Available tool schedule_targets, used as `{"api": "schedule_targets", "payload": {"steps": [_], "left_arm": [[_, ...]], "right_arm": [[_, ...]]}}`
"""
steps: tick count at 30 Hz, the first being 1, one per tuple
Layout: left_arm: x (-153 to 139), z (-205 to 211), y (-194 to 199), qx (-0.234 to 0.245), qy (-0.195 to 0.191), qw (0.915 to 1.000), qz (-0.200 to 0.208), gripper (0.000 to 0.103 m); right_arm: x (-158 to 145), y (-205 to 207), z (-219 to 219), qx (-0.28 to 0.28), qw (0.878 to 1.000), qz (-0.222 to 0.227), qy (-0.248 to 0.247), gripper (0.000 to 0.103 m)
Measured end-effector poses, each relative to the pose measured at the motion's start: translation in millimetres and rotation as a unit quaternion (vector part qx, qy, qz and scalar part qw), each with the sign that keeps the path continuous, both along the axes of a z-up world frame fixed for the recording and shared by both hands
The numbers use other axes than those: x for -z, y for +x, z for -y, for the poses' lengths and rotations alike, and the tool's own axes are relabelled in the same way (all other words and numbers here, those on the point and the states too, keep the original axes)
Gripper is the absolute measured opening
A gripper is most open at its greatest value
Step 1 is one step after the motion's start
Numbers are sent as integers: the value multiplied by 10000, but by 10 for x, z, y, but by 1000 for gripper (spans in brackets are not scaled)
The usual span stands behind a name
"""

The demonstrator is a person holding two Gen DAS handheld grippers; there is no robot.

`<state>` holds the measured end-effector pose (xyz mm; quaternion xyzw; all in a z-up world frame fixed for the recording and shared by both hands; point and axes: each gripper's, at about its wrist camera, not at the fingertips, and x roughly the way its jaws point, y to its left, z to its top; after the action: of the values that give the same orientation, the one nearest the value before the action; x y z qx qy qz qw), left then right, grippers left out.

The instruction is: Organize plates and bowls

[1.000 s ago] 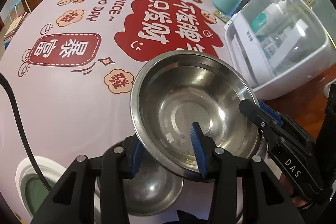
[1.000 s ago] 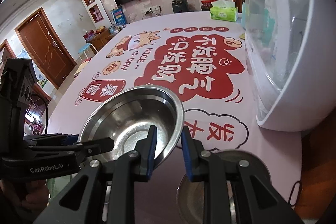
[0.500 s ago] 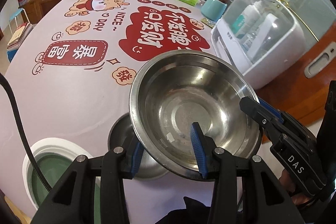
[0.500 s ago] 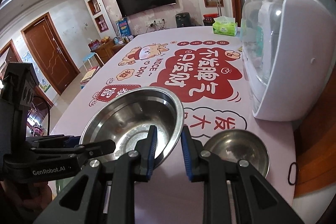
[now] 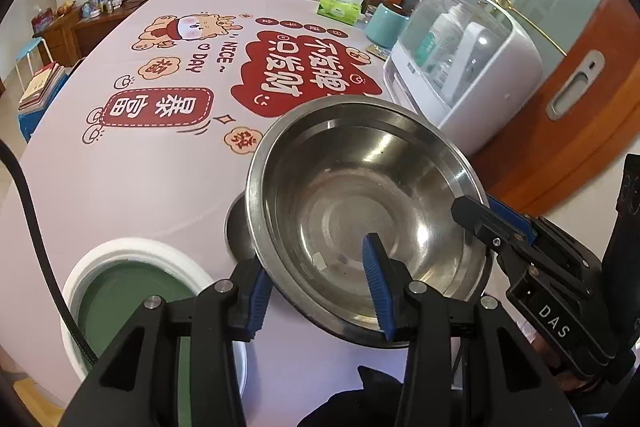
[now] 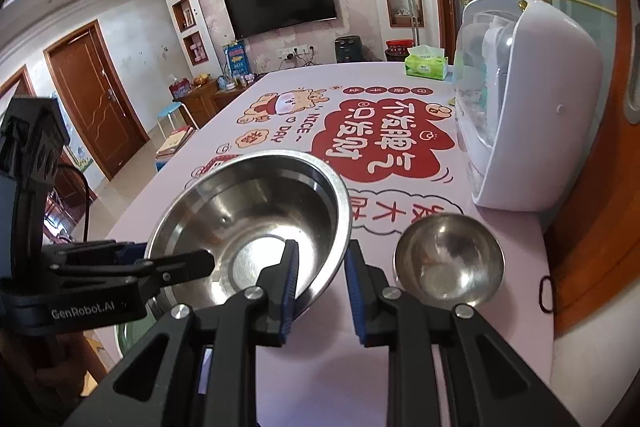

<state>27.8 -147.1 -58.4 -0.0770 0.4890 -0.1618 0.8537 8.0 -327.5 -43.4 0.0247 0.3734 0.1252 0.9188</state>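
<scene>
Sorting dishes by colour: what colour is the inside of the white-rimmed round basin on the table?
Green inside the white-rimmed round basin, clearest in the left wrist view.

Glossy steel bowl (image 5: 360, 203); smooth printed tablecloth (image 5: 140, 179)

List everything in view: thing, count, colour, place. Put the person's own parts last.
large steel bowl: 1, silver, held off the table by its rim
small steel bowl: 1, silver, on the table near the right edge
plate: 1, white rim and green centre, near left on the table
table: 1, pink cloth with red print
storage box: 1, white with a clear front, right side of the table
tissue pack: 1, green, far end
left gripper: 1, black with blue pads, shut on the large bowl's near rim
right gripper: 1, black with blue pads, shut on its other rim
</scene>
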Motion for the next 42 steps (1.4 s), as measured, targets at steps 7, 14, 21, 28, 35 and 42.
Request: {"api": "schedule_targets", "payload": {"steps": [7,14,21,28,35,42], "left_arm": [[22,-87,-242,129,27,9999,-79,41],[76,-107,-532,371,137,9991,-135,41],[230,-73,-683,541,348,9972,-389,41],[451,-72,-791,639,471,9945,-684,41],[767,-29,-854,700,529,9910,-1012,41],[1023,42,-904,714,678,9877,-1215,41]], "right_arm": [[93,-342,-125,41,9997,-152,-176,23],[218,-647,-192,103,9992,-295,-251,23],[369,-853,-241,158,9978,-523,-370,23],[571,-955,-267,228,9947,-925,-381,24],[849,-1036,-266,295,9891,-1359,-478,26],[1042,-1080,-249,357,9842,-1649,-534,26]]}}
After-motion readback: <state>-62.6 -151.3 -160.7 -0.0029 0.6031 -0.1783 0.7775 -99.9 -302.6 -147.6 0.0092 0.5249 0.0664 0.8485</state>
